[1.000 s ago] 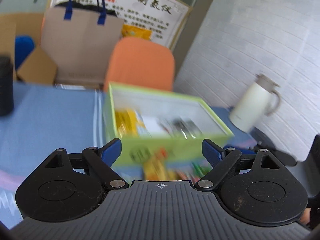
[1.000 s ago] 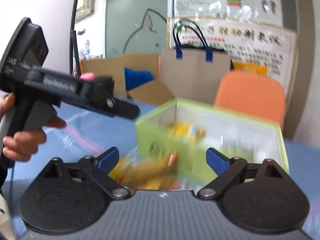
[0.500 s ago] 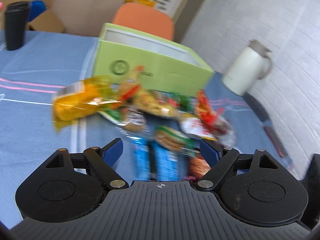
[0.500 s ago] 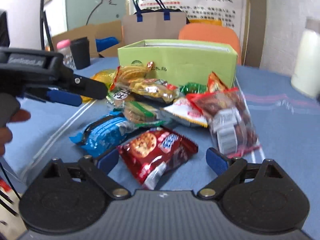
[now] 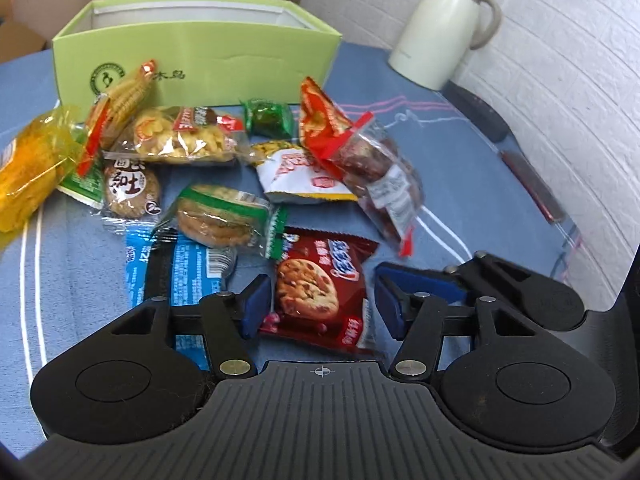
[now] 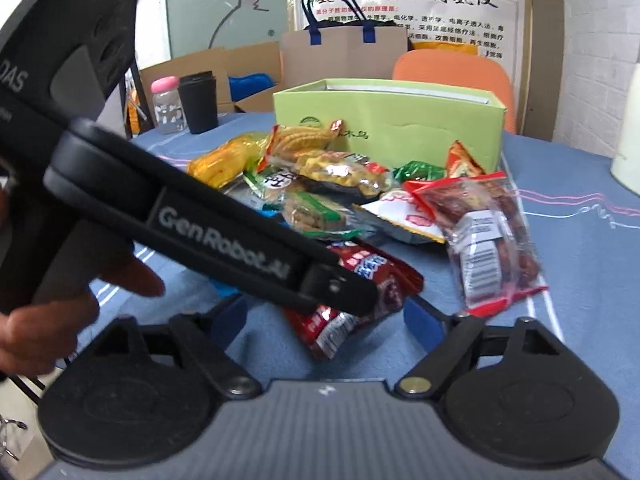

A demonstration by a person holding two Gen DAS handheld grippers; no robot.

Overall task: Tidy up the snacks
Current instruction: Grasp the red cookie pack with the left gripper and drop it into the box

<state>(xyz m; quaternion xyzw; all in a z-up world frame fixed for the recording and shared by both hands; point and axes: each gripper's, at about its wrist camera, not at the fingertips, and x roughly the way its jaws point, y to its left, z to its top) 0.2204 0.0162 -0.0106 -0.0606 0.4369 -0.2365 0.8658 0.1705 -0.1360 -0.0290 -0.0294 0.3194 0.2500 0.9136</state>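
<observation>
Red cookie packet [image 5: 320,292] lying flat on the blue cloth table [image 5: 460,160], long axis running away from the camera, printed face up, a chocolate-chip cookie pictured. Glossy, crinkled foil with a serrated end. Sits between the blue pads of the left gripper [image 5: 318,306], jaws apart, not touching it. Right gripper [image 6: 324,320] also spread wide, empty, just beside the same packet. Beyond: blue wrapper [image 5: 180,272], clear bag of dark red pieces [image 5: 380,172], then a light-green cardboard box [image 5: 192,60], open on top. Smooth cream jug [image 5: 440,28] further right.
</observation>
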